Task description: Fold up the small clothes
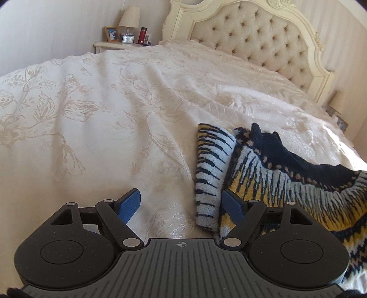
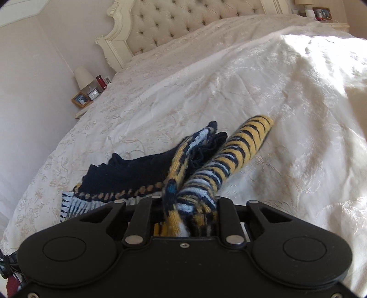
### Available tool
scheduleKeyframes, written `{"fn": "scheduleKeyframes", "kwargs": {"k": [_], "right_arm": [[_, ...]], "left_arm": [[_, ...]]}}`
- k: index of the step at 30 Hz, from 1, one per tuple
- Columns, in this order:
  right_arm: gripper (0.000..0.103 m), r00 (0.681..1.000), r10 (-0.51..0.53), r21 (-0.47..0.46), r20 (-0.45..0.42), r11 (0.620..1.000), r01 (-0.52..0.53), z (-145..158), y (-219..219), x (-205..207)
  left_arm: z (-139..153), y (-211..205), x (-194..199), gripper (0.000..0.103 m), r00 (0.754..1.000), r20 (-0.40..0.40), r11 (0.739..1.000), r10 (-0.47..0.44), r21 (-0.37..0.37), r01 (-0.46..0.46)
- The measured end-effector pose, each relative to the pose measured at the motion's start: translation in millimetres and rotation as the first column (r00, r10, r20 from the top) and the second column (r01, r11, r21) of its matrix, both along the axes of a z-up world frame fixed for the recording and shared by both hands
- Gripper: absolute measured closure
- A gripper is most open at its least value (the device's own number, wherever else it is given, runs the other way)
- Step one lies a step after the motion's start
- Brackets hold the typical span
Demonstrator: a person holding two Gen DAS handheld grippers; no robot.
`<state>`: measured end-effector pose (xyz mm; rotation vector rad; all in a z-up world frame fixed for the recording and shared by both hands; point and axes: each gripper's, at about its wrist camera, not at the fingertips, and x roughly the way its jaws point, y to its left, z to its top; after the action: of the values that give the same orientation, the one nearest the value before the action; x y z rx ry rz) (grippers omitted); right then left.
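A knitted sweater (image 1: 286, 174) in navy, yellow and pale blue lies on the bed (image 1: 114, 114), on its cream flowered bedspread, toward the near edge. In the left wrist view the left gripper (image 1: 183, 202) hangs low over the bedspread with its blue fingers (image 1: 129, 202) spread wide and nothing between them; a folded sleeve (image 1: 212, 174) of the sweater lies just inside the right-hand finger, touching or nearly so. In the right wrist view the right gripper (image 2: 187, 206) is clenched on a bunched part of the sweater (image 2: 128, 174), and a striped sleeve (image 2: 243, 146) sticks out forward beyond it, above the bedspread. Behind the bed stands a tufted headboard (image 1: 252, 39), with a lamp (image 1: 129, 18) on the nightstand (image 1: 119, 45) beside it
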<state>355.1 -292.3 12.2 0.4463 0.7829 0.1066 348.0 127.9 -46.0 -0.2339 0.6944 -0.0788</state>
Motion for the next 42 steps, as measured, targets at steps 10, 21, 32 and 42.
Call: {"fn": "scheduleKeyframes", "kwargs": {"k": [10,21,32,42], "right_arm": [[0.075,0.978,0.202,-0.051,0.060,0.979,-0.199,41,117,33],[0.072,0.940,0.340,-0.170,-0.026,0.925,-0.339,-9,234,48],[0.043,0.871,0.474,-0.002,0.128,0.879,-0.477,2,224,23],[0.043,0.901,0.389,-0.030,0.193,0.920,-0.391,8,183,5]], "left_arm": [[7,42,-2,0.026,0.994,0.067,0.979,0.087,-0.191,-0.073],[7,58,1,0.026,0.991,0.061,0.965,0.117,-0.244,-0.099],[10,49,1,0.026,0.991,0.093,0.973,0.095,-0.219,-0.073],[13,43,-3,0.026,0.989,0.123,0.980,0.077,-0.190,-0.053]]}}
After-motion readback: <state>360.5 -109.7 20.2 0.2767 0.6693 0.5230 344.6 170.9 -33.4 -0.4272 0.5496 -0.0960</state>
